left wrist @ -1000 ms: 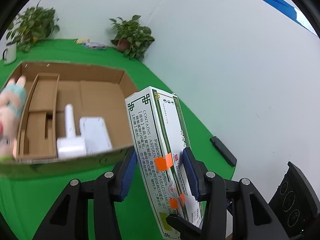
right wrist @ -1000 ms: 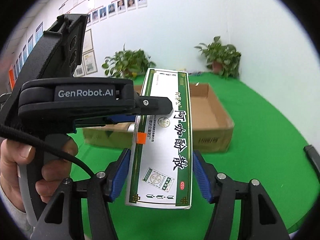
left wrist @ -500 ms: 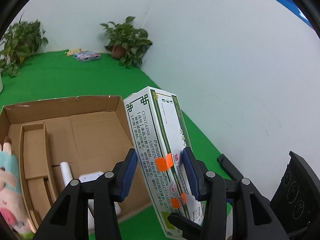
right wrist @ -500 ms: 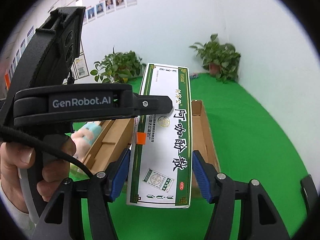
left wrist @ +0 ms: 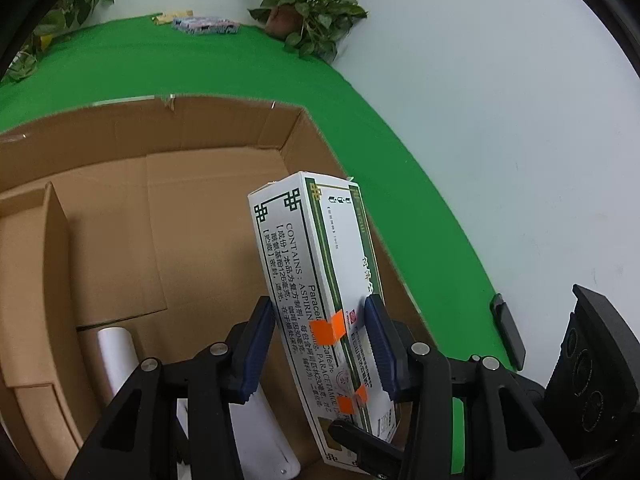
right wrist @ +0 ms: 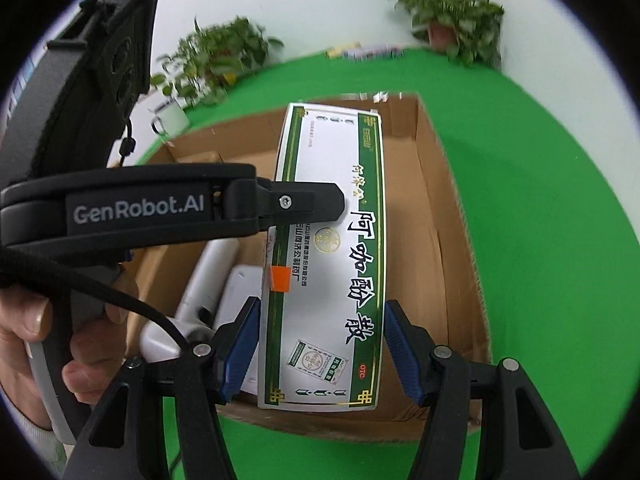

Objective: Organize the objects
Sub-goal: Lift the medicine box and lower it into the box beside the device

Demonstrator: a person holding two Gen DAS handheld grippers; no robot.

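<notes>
The medicine box is clamped by both tools above the open carton. The left hand-held gripper pinches its narrow sides; the right hand-held gripper grips its broad face edge to edge, blue pads against the green border. The box's lower end is cut off behind the left tool's frame, and in the right view one black finger of the left tool crosses the print. A hand holding the left tool shows only partly at the frame edge.

Inside the carton, two white items lie near the front wall, largely hidden by the grippers; what they are is hard to make out. A cardboard divider partitions off the left side, its far compartments out of frame. The floor between the divider and the right wall is bare. Outside the right wall runs a strip of green worktop, then a white wall.
</notes>
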